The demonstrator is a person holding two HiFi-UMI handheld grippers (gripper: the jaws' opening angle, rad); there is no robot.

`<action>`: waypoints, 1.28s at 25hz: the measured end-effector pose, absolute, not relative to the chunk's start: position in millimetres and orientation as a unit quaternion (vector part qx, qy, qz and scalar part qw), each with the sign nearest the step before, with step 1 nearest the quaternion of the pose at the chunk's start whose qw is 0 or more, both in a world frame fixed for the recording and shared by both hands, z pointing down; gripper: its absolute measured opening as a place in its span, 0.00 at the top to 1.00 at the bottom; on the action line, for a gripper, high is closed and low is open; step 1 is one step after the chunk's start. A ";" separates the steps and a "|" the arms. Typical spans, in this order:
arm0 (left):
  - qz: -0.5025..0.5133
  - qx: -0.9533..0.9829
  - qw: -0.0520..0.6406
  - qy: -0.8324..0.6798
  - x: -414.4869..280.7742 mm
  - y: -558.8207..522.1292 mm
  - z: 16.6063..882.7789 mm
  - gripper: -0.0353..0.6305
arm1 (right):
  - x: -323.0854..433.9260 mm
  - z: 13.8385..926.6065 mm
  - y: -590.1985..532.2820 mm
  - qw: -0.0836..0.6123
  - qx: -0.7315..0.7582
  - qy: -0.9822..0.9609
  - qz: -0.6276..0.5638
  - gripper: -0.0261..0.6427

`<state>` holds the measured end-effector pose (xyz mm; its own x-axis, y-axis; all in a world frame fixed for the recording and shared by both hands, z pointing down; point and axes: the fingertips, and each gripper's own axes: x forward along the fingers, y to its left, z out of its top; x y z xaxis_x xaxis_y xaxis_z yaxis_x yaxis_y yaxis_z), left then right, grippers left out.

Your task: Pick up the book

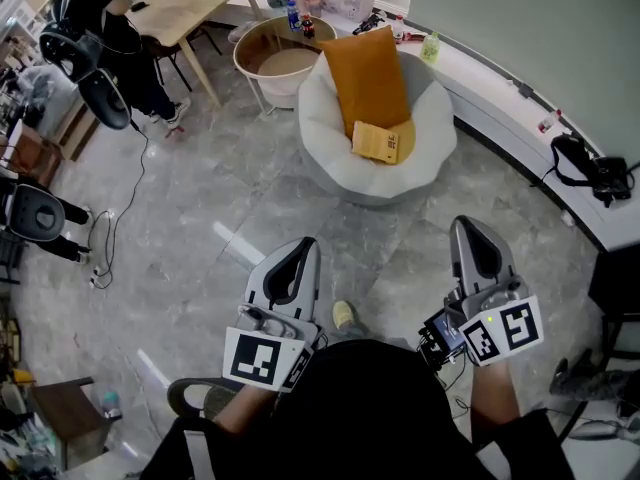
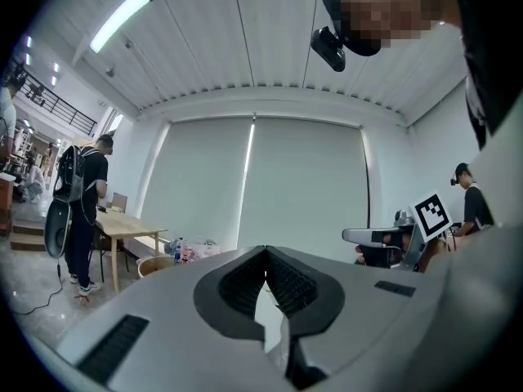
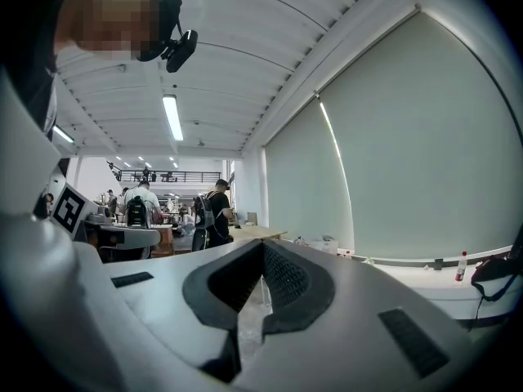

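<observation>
The book is a thin yellow one. It lies on the seat of a white beanbag chair, leaning against an orange cushion. In the head view both grippers are held level over the grey floor, well short of the beanbag. My left gripper is shut with nothing in it, and its jaws meet at the tip. My right gripper is also shut and empty, pads touching. The book does not show in either gripper view.
A round tan tub stands left of the beanbag, beside a wooden table where a person stands. A white ledge runs along the right wall with a black bag on it. Black chairs and a cable lie at left.
</observation>
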<state>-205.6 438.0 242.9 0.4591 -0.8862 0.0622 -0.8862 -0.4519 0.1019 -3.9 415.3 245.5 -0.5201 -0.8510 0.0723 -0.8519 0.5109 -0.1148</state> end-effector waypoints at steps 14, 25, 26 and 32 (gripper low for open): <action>-0.006 0.854 0.064 -0.517 -236.6 430.8 248.3 0.93 | -37.3 247.1 408.7 0.008 0.491 -0.869 0.058 0.94; -0.016 0.853 0.060 -0.519 -247.2 440.1 242.2 0.93 | -45.0 240.2 416.5 0.015 0.490 -0.870 0.054 0.94; -0.017 0.852 0.059 -0.519 -248.0 441.8 242.1 0.93 | -46.5 240.3 417.3 0.017 0.489 -0.871 0.052 0.94; -0.022 0.854 0.055 -0.517 -251.9 442.5 240.2 0.93 | -56.1 243.0 416.8 0.020 0.484 -0.873 0.049 0.94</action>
